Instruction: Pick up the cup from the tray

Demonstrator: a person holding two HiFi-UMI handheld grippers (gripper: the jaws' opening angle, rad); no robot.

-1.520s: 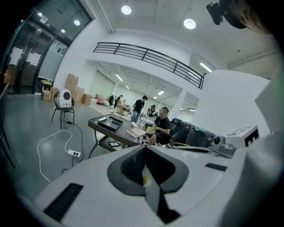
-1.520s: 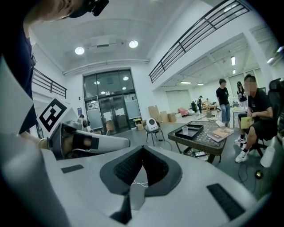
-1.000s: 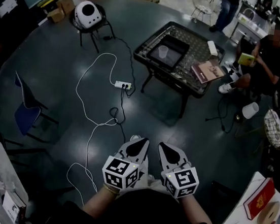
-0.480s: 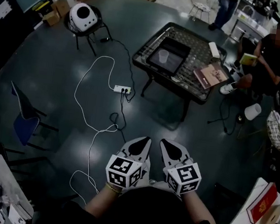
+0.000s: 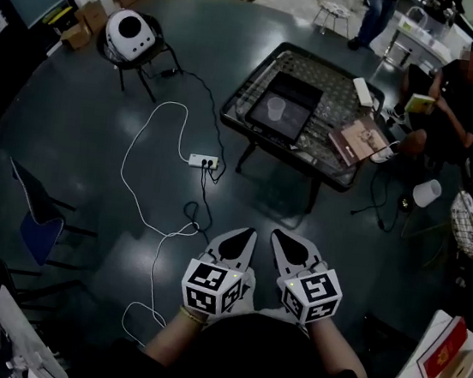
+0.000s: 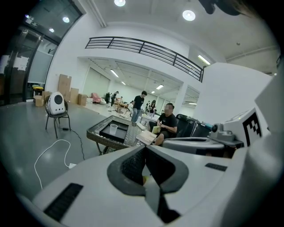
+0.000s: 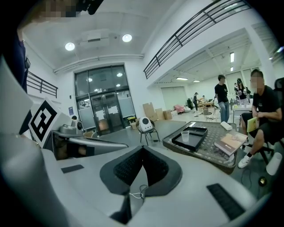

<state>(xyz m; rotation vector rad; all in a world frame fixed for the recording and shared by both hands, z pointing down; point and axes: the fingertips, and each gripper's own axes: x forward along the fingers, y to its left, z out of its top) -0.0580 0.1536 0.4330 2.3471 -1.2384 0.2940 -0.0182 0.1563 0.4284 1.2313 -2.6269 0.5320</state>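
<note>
The table (image 5: pixel 324 144) stands well ahead of the person. A black tray (image 5: pixel 297 105) lies on its left part. The left gripper (image 5: pixel 248 232) and right gripper (image 5: pixel 275 234) hang side by side, well apart from the table, jaws together on nothing. The clear cup (image 5: pixel 275 108) stands upright in the tray, mouth up, long axis vertical.

We look down on a dim, dark-cornered hall, floor (image 5: pixel 98 122) sheen pale beyond the fingers (image 5: pixel 233 246), while ceiling lamps (image 6: pixel 188 15) above the fingers brighten both fisheye gripper views, edges bowed and blackened.
</note>
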